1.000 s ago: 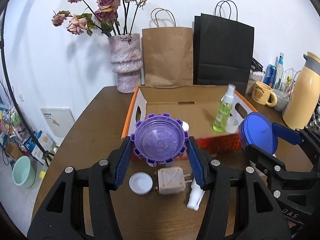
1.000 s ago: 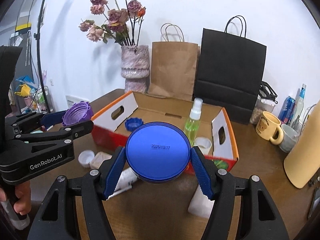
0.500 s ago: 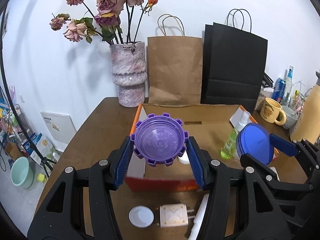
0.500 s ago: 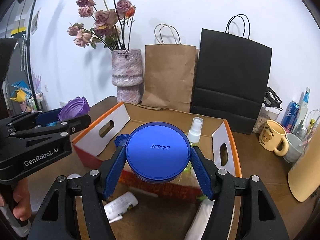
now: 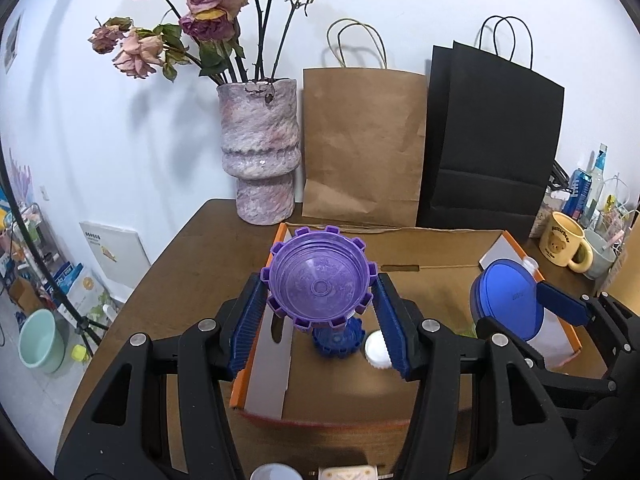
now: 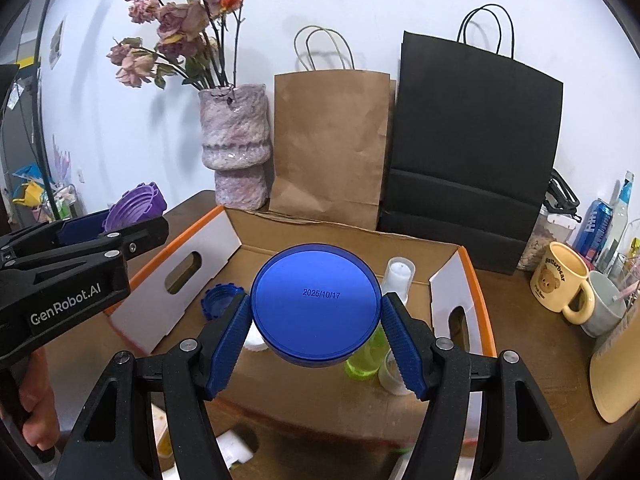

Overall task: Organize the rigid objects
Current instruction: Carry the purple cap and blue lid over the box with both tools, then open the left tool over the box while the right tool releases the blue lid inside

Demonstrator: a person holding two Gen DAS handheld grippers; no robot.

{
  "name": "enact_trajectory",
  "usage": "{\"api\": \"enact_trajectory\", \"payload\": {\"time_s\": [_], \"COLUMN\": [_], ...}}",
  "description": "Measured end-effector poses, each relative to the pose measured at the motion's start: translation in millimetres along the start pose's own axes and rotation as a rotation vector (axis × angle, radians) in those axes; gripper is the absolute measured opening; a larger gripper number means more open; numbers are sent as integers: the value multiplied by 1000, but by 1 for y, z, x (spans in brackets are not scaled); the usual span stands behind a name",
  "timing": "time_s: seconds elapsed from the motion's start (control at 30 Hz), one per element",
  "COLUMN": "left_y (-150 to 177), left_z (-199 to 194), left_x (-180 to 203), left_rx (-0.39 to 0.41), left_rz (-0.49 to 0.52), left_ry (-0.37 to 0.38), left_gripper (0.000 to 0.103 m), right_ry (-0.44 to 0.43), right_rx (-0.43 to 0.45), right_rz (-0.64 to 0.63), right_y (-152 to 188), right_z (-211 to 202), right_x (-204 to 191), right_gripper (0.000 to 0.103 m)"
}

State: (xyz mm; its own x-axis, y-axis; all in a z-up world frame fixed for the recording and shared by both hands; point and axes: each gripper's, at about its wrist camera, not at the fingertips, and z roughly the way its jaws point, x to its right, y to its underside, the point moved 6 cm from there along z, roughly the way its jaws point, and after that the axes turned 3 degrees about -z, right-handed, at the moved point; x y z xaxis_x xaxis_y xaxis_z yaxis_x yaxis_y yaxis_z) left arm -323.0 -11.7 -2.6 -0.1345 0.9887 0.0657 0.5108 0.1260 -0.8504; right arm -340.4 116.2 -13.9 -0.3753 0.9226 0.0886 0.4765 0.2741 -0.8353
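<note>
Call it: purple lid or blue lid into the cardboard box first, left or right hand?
Right, probably. The right gripper holds the blue lid above the middle of the cardboard box. The left gripper holds the purple lid close to the box's left wall, over a small blue cap.

Bright, even indoor light from above and in front; soft shadows of the flowers [image 5: 208, 28] and bag handles fall on the white wall [image 5: 100, 120]. Strong fisheye bend, dark vignette at corners. Near edge of the cardboard box [image 6: 320, 420] slightly blurred; centre sharp
</note>
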Motion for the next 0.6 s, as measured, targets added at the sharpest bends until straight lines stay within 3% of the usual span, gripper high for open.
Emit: {"api": "enact_trajectory", "payload": {"time_s": [0.6], "left_y": [-10], "left_z": [46], "left_x": [8], "left_rx": [-29], "left_rz": [30], "left_ry": [-19], "left_gripper": [50], "right_ry": [18], "right_rx": [-55], "right_rz": [-15], "right_y": [-4], "right_z": [43], "right_x": [18], "right_gripper": [71]}}
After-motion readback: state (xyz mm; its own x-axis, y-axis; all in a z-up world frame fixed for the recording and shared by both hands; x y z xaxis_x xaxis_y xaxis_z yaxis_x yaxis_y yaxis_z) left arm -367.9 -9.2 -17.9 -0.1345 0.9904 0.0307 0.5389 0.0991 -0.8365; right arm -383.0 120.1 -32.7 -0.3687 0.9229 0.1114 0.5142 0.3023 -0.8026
